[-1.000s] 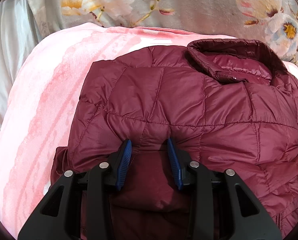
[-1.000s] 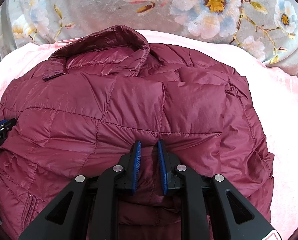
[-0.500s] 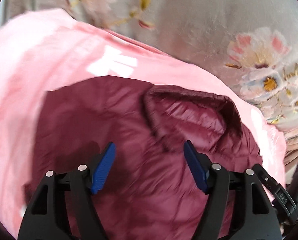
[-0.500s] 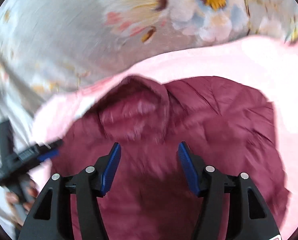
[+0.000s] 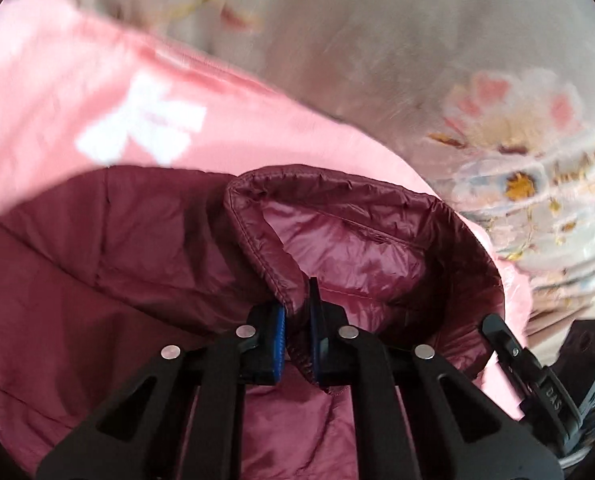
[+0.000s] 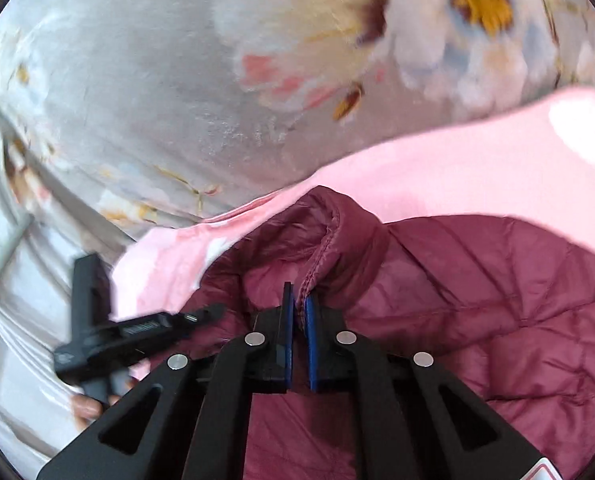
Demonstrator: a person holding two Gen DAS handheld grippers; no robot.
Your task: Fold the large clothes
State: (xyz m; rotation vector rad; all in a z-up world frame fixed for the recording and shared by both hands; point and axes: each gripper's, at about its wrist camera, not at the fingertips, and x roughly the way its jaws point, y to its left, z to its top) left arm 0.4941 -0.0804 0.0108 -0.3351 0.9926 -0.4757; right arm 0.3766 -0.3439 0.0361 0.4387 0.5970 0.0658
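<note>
A maroon quilted puffer jacket (image 5: 97, 280) lies on a pink blanket (image 5: 57, 100), its stand-up collar (image 5: 357, 240) facing me. In the left wrist view, my left gripper (image 5: 297, 312) is closing, and its blue pads pinch the collar's near edge. In the right wrist view, the jacket (image 6: 497, 300) spreads to the right. My right gripper (image 6: 299, 308) is closing too, with the collar's (image 6: 329, 240) stitched rim caught between its pads. Each view shows the other gripper's black body at its edge.
Grey floral bedding (image 5: 417, 60) lies beyond the pink blanket (image 6: 457, 160) and fills the upper part of both views (image 6: 177, 80). Pale satin fabric (image 6: 17, 360) lies at the left of the right wrist view. A person's fingers (image 6: 83, 406) show under the other gripper there.
Both grippers let go of the jacket's lower quilted fold, opened wide, rose toward the collar and closed on its edge. The views tilted and blurred as they moved.
</note>
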